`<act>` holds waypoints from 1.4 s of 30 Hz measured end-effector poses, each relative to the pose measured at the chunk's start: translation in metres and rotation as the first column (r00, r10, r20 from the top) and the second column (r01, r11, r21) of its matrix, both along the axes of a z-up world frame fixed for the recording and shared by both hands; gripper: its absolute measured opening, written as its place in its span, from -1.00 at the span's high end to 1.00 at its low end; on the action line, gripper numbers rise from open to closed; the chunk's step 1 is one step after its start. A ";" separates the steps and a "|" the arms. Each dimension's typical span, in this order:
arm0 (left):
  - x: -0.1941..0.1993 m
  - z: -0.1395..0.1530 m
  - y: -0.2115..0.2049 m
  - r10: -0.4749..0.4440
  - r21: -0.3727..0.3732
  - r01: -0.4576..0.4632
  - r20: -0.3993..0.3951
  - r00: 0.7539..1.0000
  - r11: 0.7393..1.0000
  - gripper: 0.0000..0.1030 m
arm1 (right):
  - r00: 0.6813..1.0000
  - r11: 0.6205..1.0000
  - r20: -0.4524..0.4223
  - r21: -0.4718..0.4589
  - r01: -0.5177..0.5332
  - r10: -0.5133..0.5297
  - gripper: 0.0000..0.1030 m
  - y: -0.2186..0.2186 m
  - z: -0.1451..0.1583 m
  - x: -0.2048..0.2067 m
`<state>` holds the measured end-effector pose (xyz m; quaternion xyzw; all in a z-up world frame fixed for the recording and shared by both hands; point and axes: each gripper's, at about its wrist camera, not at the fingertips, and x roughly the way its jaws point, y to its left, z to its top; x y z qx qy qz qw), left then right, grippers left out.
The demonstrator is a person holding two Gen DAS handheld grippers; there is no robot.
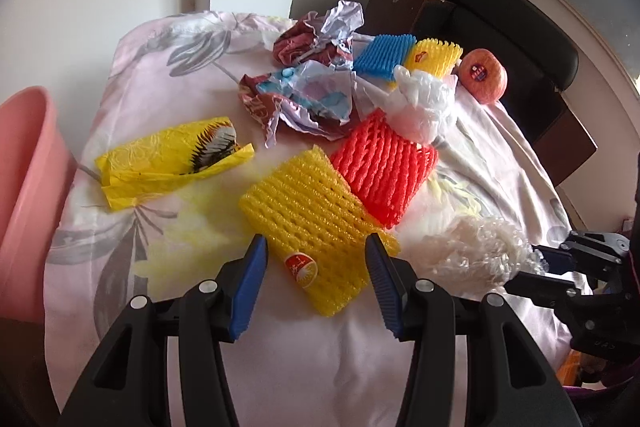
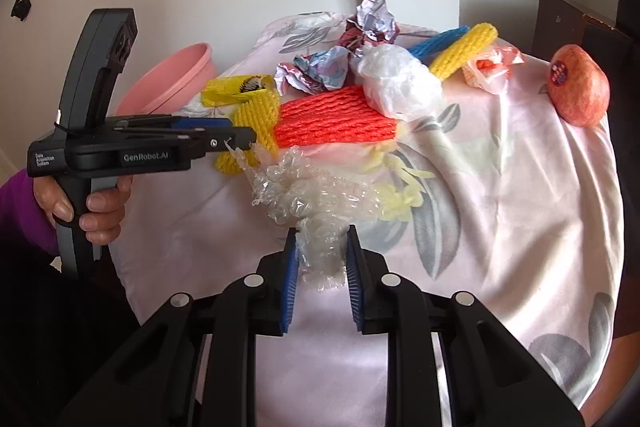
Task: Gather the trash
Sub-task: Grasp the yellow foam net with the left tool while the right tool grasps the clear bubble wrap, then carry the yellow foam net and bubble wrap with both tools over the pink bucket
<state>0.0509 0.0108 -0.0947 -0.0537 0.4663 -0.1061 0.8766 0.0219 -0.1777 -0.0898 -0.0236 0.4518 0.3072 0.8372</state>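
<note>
Trash lies on a floral tablecloth (image 1: 160, 75). My left gripper (image 1: 316, 251) is open, its jaws on either side of the near end of a yellow foam net (image 1: 308, 223). Beyond lie a red foam net (image 1: 384, 167), a yellow wrapper (image 1: 168, 159), crumpled foil wrappers (image 1: 304, 95), a white plastic bag (image 1: 424, 107), and blue (image 1: 384, 57) and yellow (image 1: 434, 61) foam nets. My right gripper (image 2: 322, 243) is shut on crumpled clear plastic film (image 2: 320, 195), which also shows in the left wrist view (image 1: 472, 251). A pink bin (image 1: 28, 195) stands at the left.
An apple-like fruit (image 2: 578, 91) with a sticker sits at the table's far right edge. A black chair (image 1: 508, 39) and a brown box (image 1: 400, 3) stand behind the table. The left gripper's body (image 2: 120, 143) shows in the right wrist view over the table's left side.
</note>
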 end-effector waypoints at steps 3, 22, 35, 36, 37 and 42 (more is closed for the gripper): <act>-0.002 0.000 -0.004 0.000 0.031 0.000 -0.002 1.000 1.000 0.05 | 1.000 1.000 -0.001 0.009 0.019 -0.019 0.56 -0.006 0.001 -0.001; -0.033 0.040 0.015 0.026 0.068 -0.037 0.148 0.989 0.997 0.83 | 0.998 0.997 0.032 0.061 0.047 -0.049 0.56 -0.004 0.013 0.003; -0.058 0.079 0.084 0.197 0.054 -0.222 0.296 0.935 0.974 0.83 | 0.998 0.993 0.056 0.108 -0.045 0.040 0.56 0.040 0.028 0.014; -0.061 0.080 0.092 0.216 0.054 -0.243 0.302 0.929 0.969 0.83 | 0.997 0.992 0.062 0.111 -0.060 0.053 0.56 0.048 0.030 0.016; -0.064 0.082 0.102 0.242 0.050 -0.270 0.308 0.920 0.962 0.83 | 0.996 0.991 0.066 0.117 -0.071 0.064 0.56 0.054 0.031 0.018; -0.079 0.086 0.148 0.357 0.029 -0.386 0.321 0.877 0.922 0.83 | 0.985 0.976 0.097 0.156 -0.153 0.139 0.56 0.098 0.045 0.034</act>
